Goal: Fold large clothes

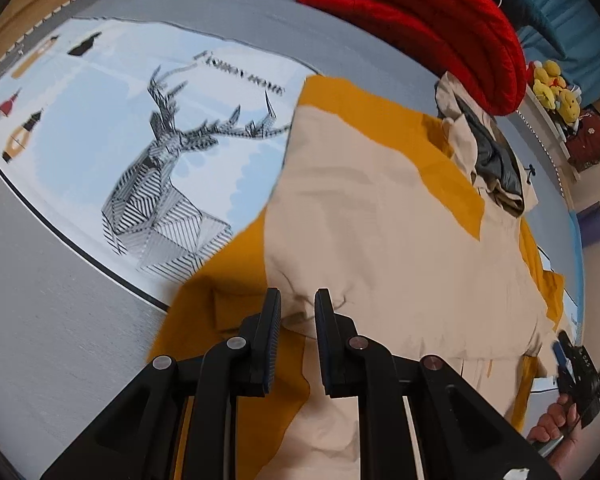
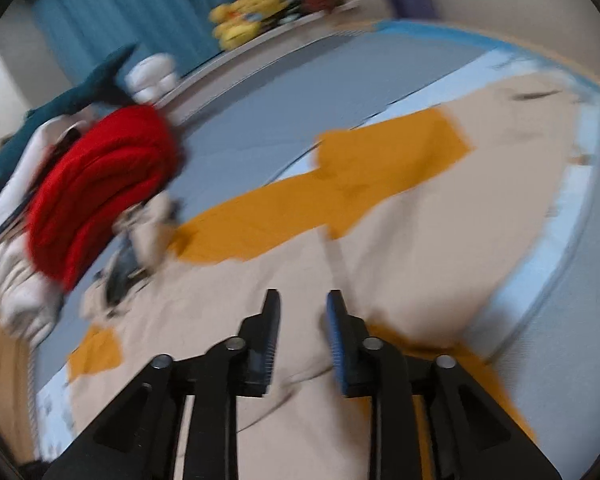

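A large beige and mustard-yellow garment (image 1: 380,220) lies spread on the bed, its dark-lined hood (image 1: 496,160) at the far end. My left gripper (image 1: 297,300) stands over the near edge with narrow jaws. Bunched beige fabric sits pinched between them, with wrinkles running out from the tips. In the blurred right wrist view the same garment (image 2: 260,288) fills the foreground. My right gripper (image 2: 303,300) hovers over it with its jaws apart and nothing between them. A hand (image 1: 552,428) holds that right gripper (image 1: 572,360) at the garment's right edge.
A folded red quilted jacket (image 1: 420,20) (image 2: 100,184) tops a pile of clothes at the far side of the bed. The bed cover has a deer print (image 1: 160,160) left of the garment. Yellow plush toys (image 1: 552,84) (image 2: 248,20) sit on a ledge beyond.
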`<state>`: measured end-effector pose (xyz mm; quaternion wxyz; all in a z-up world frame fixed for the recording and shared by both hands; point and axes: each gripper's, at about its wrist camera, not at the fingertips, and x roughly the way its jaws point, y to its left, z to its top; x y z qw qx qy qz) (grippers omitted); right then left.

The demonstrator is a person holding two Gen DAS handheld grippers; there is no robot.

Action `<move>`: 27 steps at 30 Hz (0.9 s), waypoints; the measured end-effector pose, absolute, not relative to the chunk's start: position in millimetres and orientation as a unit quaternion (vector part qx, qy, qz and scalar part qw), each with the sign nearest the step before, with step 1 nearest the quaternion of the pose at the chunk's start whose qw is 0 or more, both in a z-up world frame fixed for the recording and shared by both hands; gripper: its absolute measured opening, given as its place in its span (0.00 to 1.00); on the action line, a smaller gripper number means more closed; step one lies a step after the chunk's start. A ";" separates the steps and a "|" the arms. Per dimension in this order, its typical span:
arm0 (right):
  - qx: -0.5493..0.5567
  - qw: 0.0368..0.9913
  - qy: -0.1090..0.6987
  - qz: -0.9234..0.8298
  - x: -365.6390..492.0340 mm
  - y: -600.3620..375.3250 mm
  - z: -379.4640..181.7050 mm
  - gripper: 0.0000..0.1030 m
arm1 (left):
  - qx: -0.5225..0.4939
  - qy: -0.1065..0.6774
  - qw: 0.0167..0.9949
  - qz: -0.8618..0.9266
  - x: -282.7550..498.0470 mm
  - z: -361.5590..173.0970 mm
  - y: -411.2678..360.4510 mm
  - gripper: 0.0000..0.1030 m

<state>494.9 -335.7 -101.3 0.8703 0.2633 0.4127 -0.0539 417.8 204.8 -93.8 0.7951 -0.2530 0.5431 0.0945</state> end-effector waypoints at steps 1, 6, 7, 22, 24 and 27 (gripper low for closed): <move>0.272 0.862 0.428 -0.025 499.0 -333.3 -107.0 0.32 | -0.250 0.545 0.795 0.093 418.1 -95.2 202.7 0.14; 0.262 0.806 0.531 -0.024 511.3 -327.2 -158.1 0.35 | -0.236 0.561 0.790 0.079 422.5 -111.9 194.3 0.15; 0.265 0.805 0.531 -0.030 509.7 -329.5 -158.3 0.35 | -0.230 0.570 0.785 0.076 423.8 -119.6 192.0 0.15; 0.216 0.854 0.471 -0.052 499.2 -365.7 -85.0 0.35 | -0.124 0.553 0.822 0.062 412.3 -72.7 143.2 0.19; 0.203 0.861 0.463 -0.057 493.9 -373.6 -76.1 0.35 | -0.105 0.543 0.831 0.061 410.2 -65.2 132.2 0.20; 0.189 0.870 0.451 -0.069 482.6 -393.2 -62.5 0.35 | -0.102 0.533 0.838 0.046 405.3 -57.9 118.0 0.21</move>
